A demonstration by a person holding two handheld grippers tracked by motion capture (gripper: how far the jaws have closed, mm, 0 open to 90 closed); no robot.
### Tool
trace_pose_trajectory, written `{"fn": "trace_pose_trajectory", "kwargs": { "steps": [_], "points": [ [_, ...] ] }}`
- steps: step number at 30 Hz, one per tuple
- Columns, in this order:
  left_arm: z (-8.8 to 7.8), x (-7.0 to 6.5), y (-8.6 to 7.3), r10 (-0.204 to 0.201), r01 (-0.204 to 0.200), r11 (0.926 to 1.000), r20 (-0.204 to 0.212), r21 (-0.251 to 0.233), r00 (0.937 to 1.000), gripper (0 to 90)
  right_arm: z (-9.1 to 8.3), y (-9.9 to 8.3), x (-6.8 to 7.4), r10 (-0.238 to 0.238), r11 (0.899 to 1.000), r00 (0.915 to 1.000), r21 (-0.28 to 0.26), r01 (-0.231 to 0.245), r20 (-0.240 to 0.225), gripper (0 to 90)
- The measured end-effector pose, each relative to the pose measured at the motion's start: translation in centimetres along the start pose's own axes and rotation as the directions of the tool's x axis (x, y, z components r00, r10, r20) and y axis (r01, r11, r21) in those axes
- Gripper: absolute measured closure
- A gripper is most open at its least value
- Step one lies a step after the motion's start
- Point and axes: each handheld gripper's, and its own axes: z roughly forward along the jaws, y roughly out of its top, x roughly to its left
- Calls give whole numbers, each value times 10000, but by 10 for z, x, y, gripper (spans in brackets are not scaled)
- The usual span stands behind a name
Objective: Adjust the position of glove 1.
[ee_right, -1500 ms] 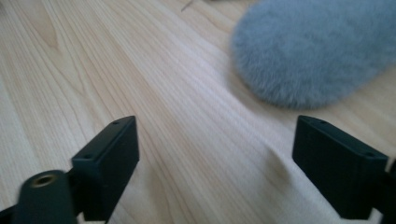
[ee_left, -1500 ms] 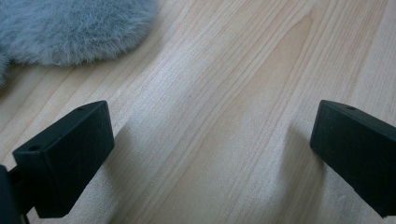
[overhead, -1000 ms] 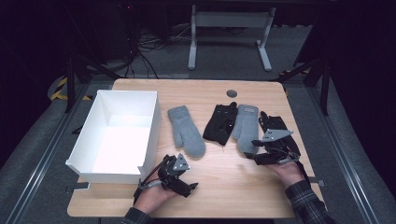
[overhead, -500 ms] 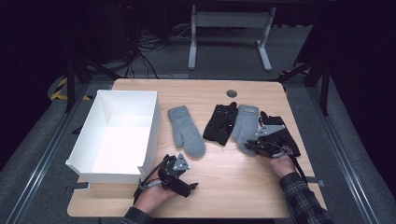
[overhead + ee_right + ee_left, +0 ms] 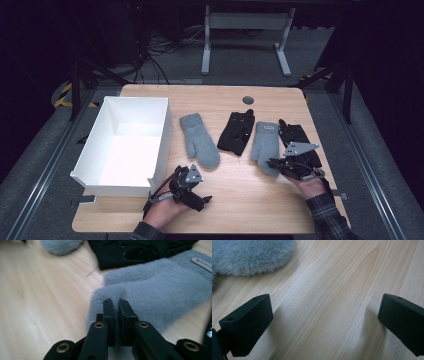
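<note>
Now the right gripper has its fingers pinched on the near edge of a grey mitten — they have just been closing, and a fold of the fleece sits squeezed between them. Seen from the right gripper view, that mitten spreads ahead and to the right of the fingers, flat on the worktop. A black glove lies just beyond it, touching or nearly touching its far edge, and the rounded tip of a second grey mitten shows farther off to the left.

From the high view, another black glove lies just beside the held mitten on its outer side, partly under the right gripper.

Meanwhile the left gripper rests low over bare wood with its fingers spread wide and nothing between them — the second mitten lies ahead of them and to the left, apart from both. A white box stands beyond the left gripper.
</note>
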Motion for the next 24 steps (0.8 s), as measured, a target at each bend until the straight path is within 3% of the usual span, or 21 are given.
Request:
{"fn": "trace_pose_trajectory", "kwargs": {
  "steps": [3,9,15,17,19,22,24],
  "points": [
    [0,0,0,-7,7,10000,0,-15,10000,2,-1,-2,10,-180,9998,9996,30,181,-230,857],
    [0,0,0,-8,8,10000,3,-8,10000,1,-3,-7,41,-375,9993,9922,24,381,-1185,853],
    [0,0,0,-1,1,10000,5,-6,10000,1,2,-9,71,-628,9978,9746,50,655,-2151,841],
    [0,0,0,0,0,10000,6,0,10000,2,5,-7,79,-736,9969,9694,95,780,-2341,800],
    [0,-1,0,-24,24,10000,9,9,10000,2,6,-5,82,-848,9960,9666,62,890,-2418,687],
    [-3,-2,2,28,-29,9998,41,179,10000,27,0,-1,77,-978,9952,9714,-152,968,-2163,637],
    [-8,-2,5,-102,99,9997,114,230,9999,171,-5,2,69,-925,9955,9767,-371,870,-1935,658]
  ]
}}
